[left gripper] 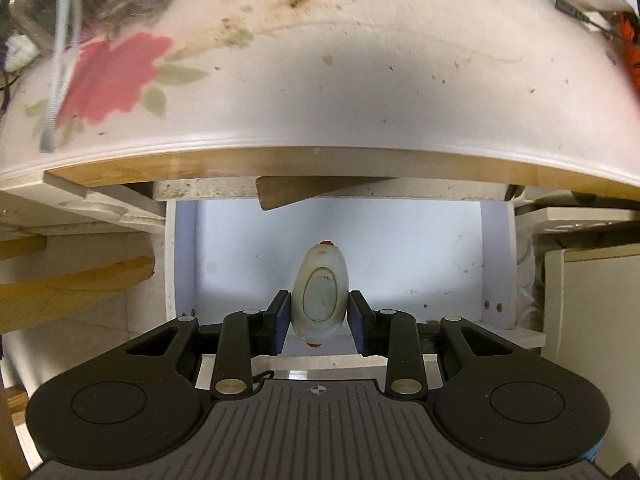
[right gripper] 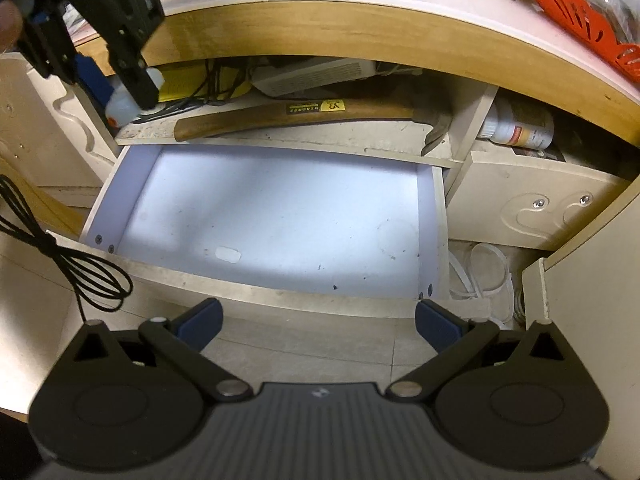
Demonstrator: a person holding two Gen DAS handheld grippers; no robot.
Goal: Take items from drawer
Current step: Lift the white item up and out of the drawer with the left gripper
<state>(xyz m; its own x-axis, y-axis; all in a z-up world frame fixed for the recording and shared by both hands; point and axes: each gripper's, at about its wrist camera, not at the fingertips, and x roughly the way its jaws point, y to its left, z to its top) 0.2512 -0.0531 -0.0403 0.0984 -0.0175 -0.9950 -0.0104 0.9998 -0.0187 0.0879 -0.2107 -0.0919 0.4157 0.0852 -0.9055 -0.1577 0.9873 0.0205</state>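
Though gripped, bottle point(left gripper: 319, 294) beneath desk edge point(left gripper: 320, 160)

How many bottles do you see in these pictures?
2. A small white bottle is held in the left hand-held gripper, above the open drawer. A labelled bottle lies in the right cubby. Clutter may hide others.

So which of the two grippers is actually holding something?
The left gripper: its fingers are shut on a small white bottle with a red cap, held above the open drawer. The right gripper is wide open with nothing between its fingers.
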